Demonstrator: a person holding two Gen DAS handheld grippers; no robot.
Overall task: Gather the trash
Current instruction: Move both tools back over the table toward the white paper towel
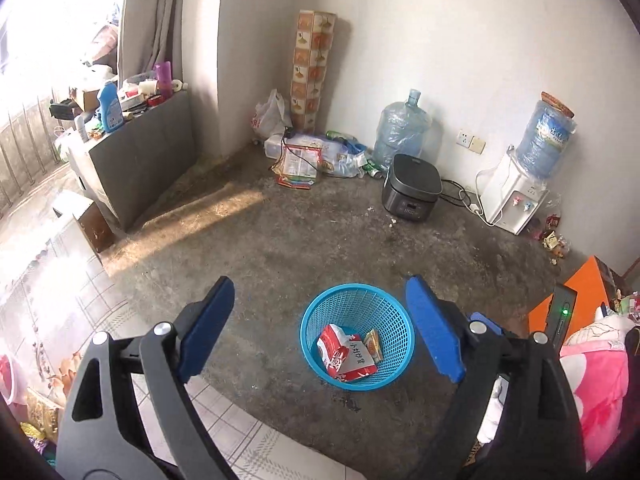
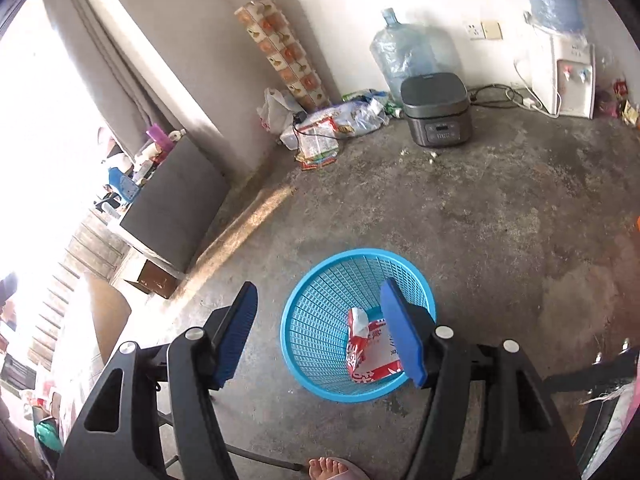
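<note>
- Far left, left wrist view: a grey cabinet point(image 1: 136, 160) cluttered with bottles, among them a blue bottle point(image 1: 109, 107); probably not trash, best left alone.
- Back corner, between the cabinet and the water jug point(image 1: 404, 130): a heap of wrappers and plastic bags point(image 1: 316, 156) on the concrete floor point(image 1: 320, 232), well apart from the basket. Likely the next trash to collect.
- Left gripper point(image 1: 320, 328): jaws spread wide, nothing between the pads, hanging above the floor with the blue basket point(image 1: 356, 336) seen through the gap.
- Basket contents: a red-and-white packet point(image 1: 346, 354) and a small wrapper point(image 1: 372, 344) lying at the bottom, so 2 pieces look deposited.
- Right gripper point(image 2: 320, 332): jaws likewise spread and empty, right finger overlapping the basket rim point(image 2: 360, 258) in view; contact with it cannot be told.
- Judgement for the step in hand: lift both tools clear of the rim before swinging away, to avoid tipping the light basket.
- Approach the corner heap low, pinch 1 flat wrapper by an edge, and avoid the black cable point(image 1: 298, 152) lying over it.
- Right side: a dark cooker point(image 1: 412, 194) and water dispenser point(image 1: 516, 196) with cords; steer clear.
</note>
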